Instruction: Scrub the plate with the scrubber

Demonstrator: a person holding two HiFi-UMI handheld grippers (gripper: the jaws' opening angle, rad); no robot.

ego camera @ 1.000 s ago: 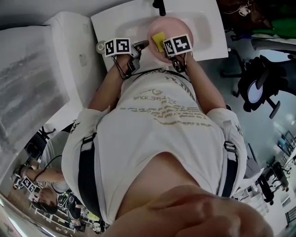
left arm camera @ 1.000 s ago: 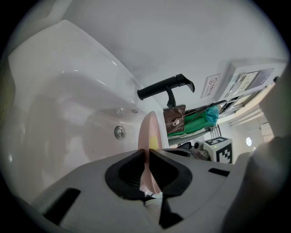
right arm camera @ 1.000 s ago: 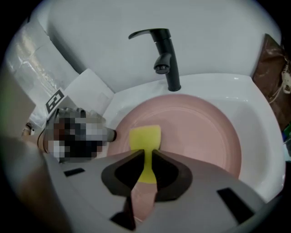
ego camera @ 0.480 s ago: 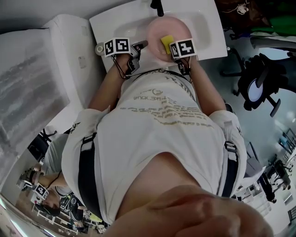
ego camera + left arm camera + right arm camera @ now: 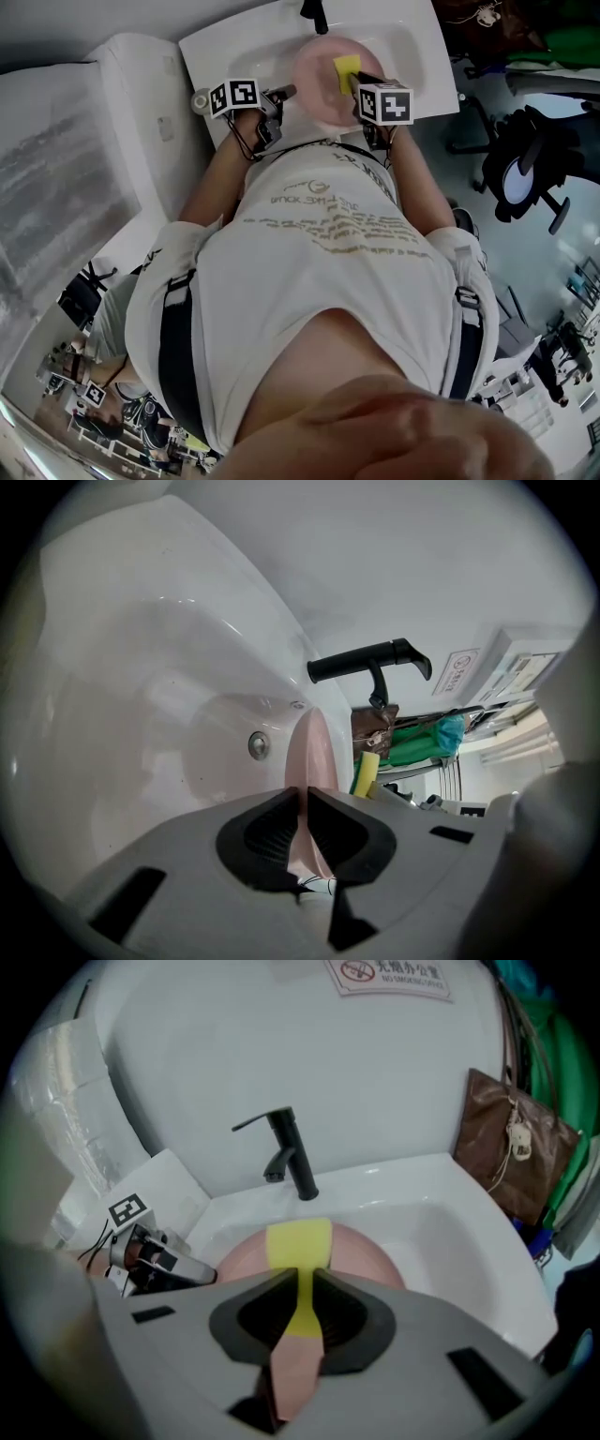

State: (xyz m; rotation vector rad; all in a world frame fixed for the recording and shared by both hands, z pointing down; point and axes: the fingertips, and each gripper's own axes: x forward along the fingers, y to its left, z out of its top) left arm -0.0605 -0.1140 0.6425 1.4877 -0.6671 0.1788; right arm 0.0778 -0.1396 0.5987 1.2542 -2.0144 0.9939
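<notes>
Left claw clamped on plate, 9 o'clock rim, held over sink. Right claw pinches yellow scrubber, flat against the plate near 1 o'clock. Scrubbing looks under way; coverage unclear.

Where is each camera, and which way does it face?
Head view: on the person's head, facing steeply down over shirt and arms to the sink.
Left gripper view: on the left gripper, facing the plate edge-on; fingers show.
Right gripper view: on the right gripper, facing the faucet over the scrubber; fingers show.
Gripper views share plate, scrubber, faucet.
</notes>
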